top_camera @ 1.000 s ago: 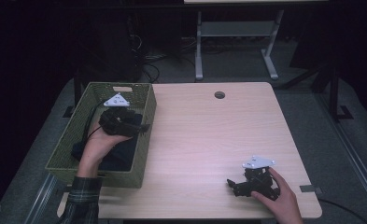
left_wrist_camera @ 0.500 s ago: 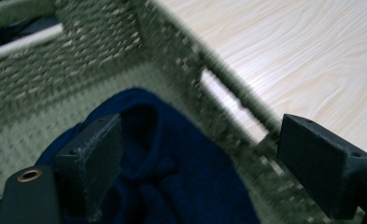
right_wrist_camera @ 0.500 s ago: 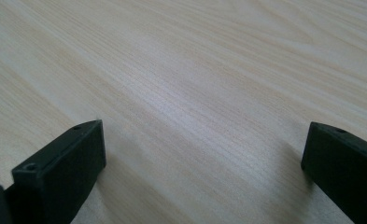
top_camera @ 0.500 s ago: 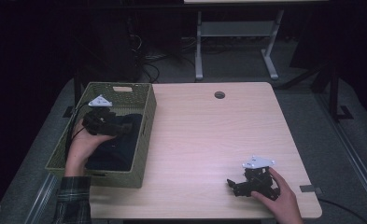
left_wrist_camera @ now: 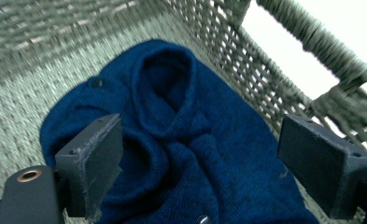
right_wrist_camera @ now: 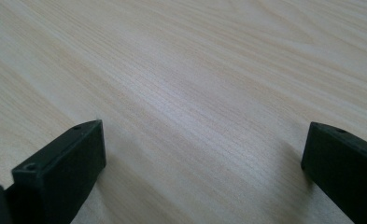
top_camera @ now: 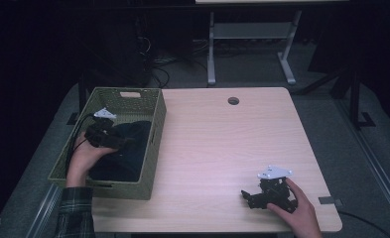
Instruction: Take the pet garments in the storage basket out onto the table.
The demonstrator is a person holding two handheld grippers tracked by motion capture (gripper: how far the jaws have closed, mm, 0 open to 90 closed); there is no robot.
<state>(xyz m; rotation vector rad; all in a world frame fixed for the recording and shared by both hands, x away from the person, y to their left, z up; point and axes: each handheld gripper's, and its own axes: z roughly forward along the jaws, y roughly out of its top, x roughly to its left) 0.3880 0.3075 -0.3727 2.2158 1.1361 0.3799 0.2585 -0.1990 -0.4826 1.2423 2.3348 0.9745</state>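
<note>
A dark blue knitted garment (left_wrist_camera: 181, 140) with small buttons lies crumpled in the green woven basket (top_camera: 133, 93) at the table's left; from above the garment (top_camera: 125, 153) looks almost black. My left gripper (top_camera: 125, 142) hangs inside the basket just over the cloth, and in its own view the left gripper (left_wrist_camera: 200, 163) is open with nothing between the jaws. My right gripper (top_camera: 248, 198) rests on the wooden table (top_camera: 222, 148) near the front right corner. The right gripper (right_wrist_camera: 202, 163) is open over bare wood.
The basket's wall (left_wrist_camera: 274, 74) rises close on the right side of the left gripper view. A round cable hole (top_camera: 233, 100) sits near the table's far edge. A metal stand (top_camera: 247, 44) and cables lie on the floor beyond the table.
My left gripper has moved back toward the basket's left side and nearer the person, away from the far end. The right gripper has stayed in place.
</note>
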